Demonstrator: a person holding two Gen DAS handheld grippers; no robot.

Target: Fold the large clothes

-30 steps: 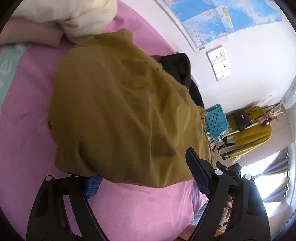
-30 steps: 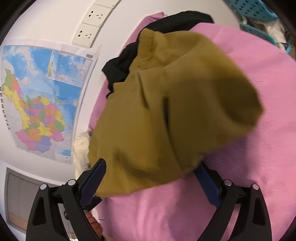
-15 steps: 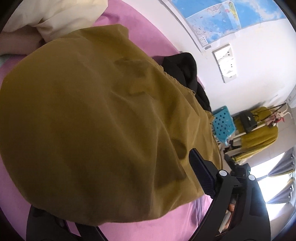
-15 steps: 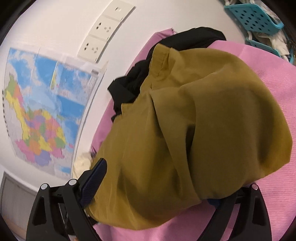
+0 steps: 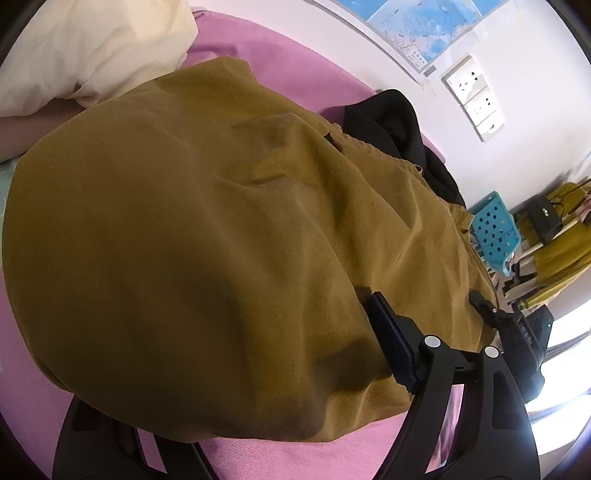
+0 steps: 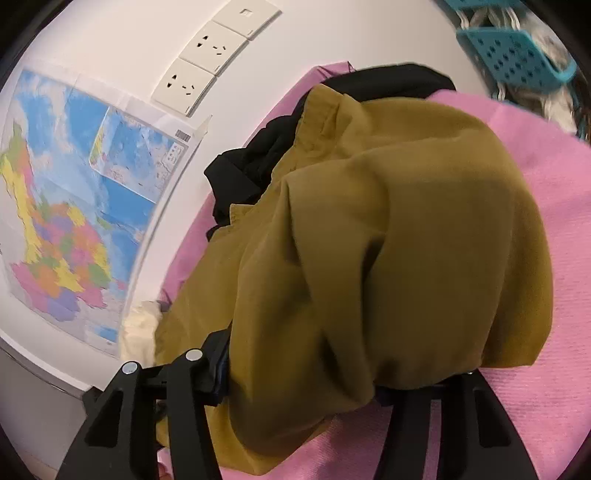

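An ochre garment (image 5: 229,236) on a pink bed (image 6: 554,229) is draped over both grippers (image 5: 236,387) (image 6: 306,380), so neither grip can be told.

The left wrist view looks forward along its fingers, close over the mustard garment (image 5: 229,236), which fills most of the frame; the wall map (image 5: 421,26) sits at one o'clock. The right wrist view is equally near the same cloth (image 6: 388,266), facing the wall, with the map (image 6: 70,192) at nine o'clock. Both share the sockets (image 5: 474,98) (image 6: 207,62), black clothing (image 5: 395,125) (image 6: 258,162) and, probably, the same teal basket (image 5: 493,230) (image 6: 513,55).
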